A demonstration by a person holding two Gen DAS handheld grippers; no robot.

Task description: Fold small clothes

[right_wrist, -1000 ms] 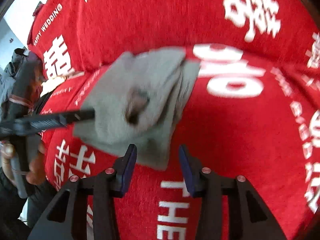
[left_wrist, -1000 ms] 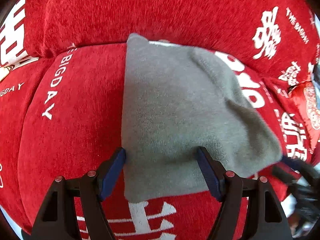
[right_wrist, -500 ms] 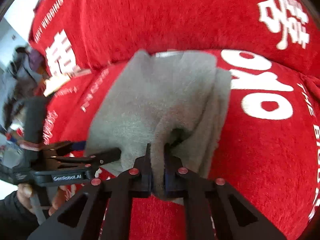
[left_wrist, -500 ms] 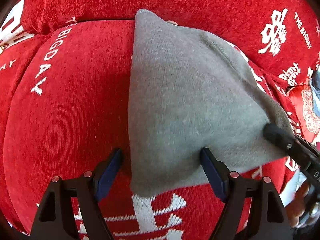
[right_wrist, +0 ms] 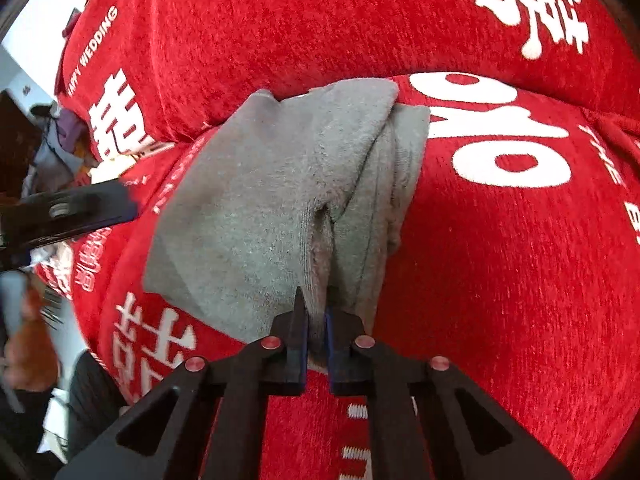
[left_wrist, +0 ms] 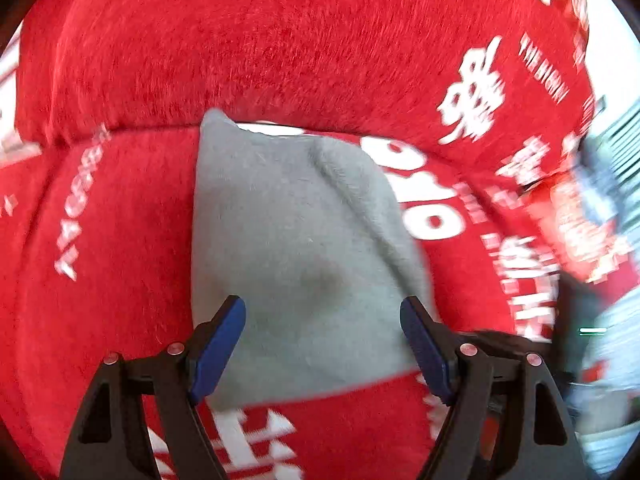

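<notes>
Seemingly, right gripper pinches grey garment.

One folded grey fleece garment lies ahead of two black two-finger grippers with blue pads, left gripper and right gripper, on one red plush sofa cover with white lettering.

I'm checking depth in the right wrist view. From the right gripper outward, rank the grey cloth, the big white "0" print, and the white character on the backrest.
1. grey cloth: pinched in the right gripper, centre.
2. big white "0" print: on the red seat, right of the cloth.
3. white character: on the backrest, top right.
</notes>
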